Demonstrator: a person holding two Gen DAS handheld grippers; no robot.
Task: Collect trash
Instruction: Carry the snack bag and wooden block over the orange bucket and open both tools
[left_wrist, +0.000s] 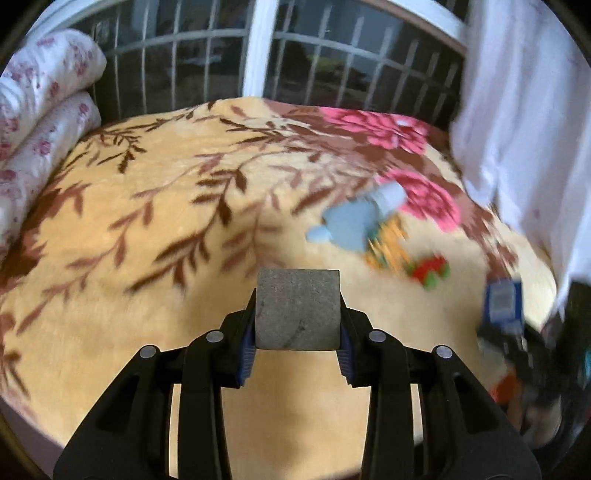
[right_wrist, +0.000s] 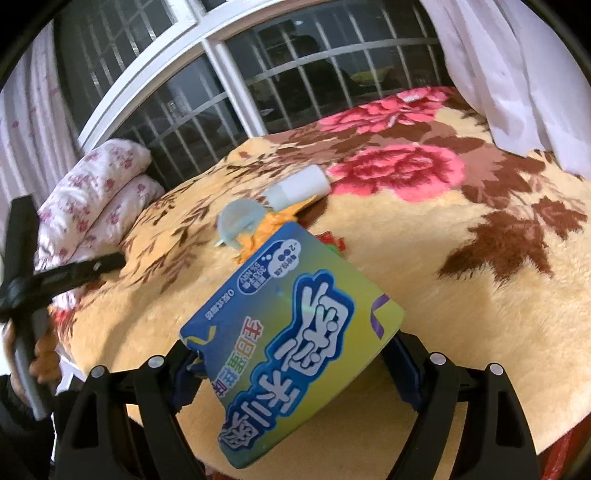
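Jaws first: my left gripper (left_wrist: 297, 325) is clamped on a grey, rough-looking foam cube (left_wrist: 297, 309), pinched square between the two blue-padded fingers (left_wrist: 246, 354), and it hangs over the plain yellow part of the fleece blanket with brown leaves and pink flowers (left_wrist: 155, 206) that covers the bed. My right gripper (right_wrist: 295, 363) has its jaws closed on a flat blue-and-yellow plastic snack wrapper with big white lettering (right_wrist: 291, 332), which sticks up tilted between the fingers and blocks a good chunk of that view. The rest of the trash sits in a little cluster on the blanket further ahead: a small white plastic bottle lying on its side (right_wrist: 298, 185) just beside a pink flower, a pale blue round plastic lid (right_wrist: 238, 221) next to it, a crinkly orange wrapper (right_wrist: 258, 230) touching both, and a red-and-green scrap (left_wrist: 430, 272) a bit nearer. The left wrist view is blurry, so I can't tell what that last scrap is. A folded white quilt with pink flowers (left_wrist: 44, 110) sits at the left edge of the bed, a barred window (left_wrist: 229, 59) runs behind it, and a white curtain (left_wrist: 524, 110) hangs on the right.
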